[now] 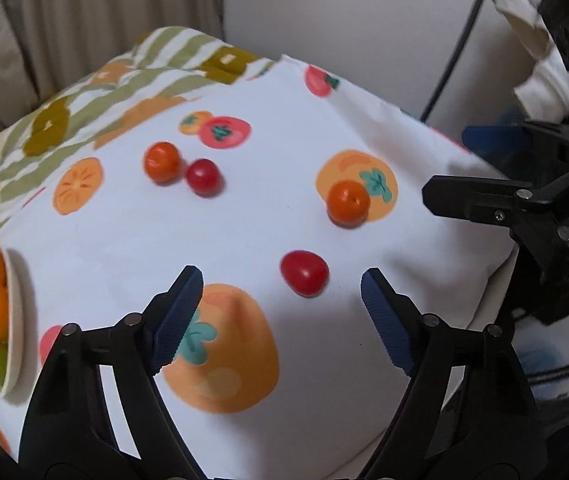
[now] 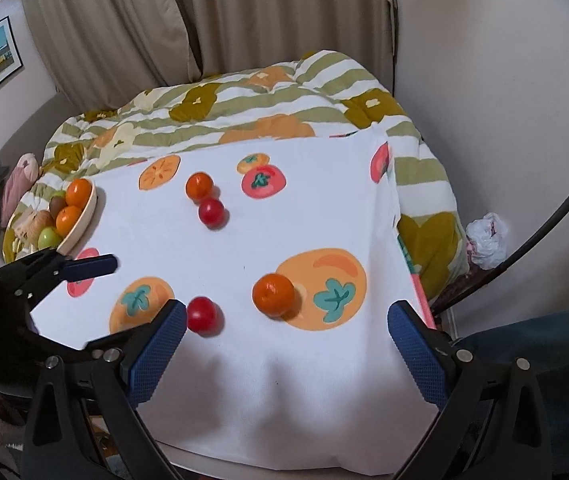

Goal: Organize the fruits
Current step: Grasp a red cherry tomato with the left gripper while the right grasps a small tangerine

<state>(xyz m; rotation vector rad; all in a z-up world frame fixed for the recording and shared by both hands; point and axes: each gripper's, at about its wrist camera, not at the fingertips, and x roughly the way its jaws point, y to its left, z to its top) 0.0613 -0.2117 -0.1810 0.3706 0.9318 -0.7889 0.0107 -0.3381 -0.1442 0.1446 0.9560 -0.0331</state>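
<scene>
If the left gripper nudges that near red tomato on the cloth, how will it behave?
The near red tomato looks round and glossy, so it will probably roll and may slip between the pads. The white cloth droops at its edge, so it could run off.

Four fruits (image 2: 273,294) lie on the cloth (image 2: 292,380), bowl (image 2: 84,216) at left.

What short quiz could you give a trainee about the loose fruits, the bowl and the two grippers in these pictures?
1. How many loose fruits lie on the white printed cloth?
2. True or false: the left gripper holds the near red round fruit.
3. Which side of the cloth has the cream shallow bowl: A left, B right?

Key: 1. Four: near red, near orange round fruit, far orange fruit, far red fruit. 2. False; both it and the right gripper are open. 3. A.
</scene>
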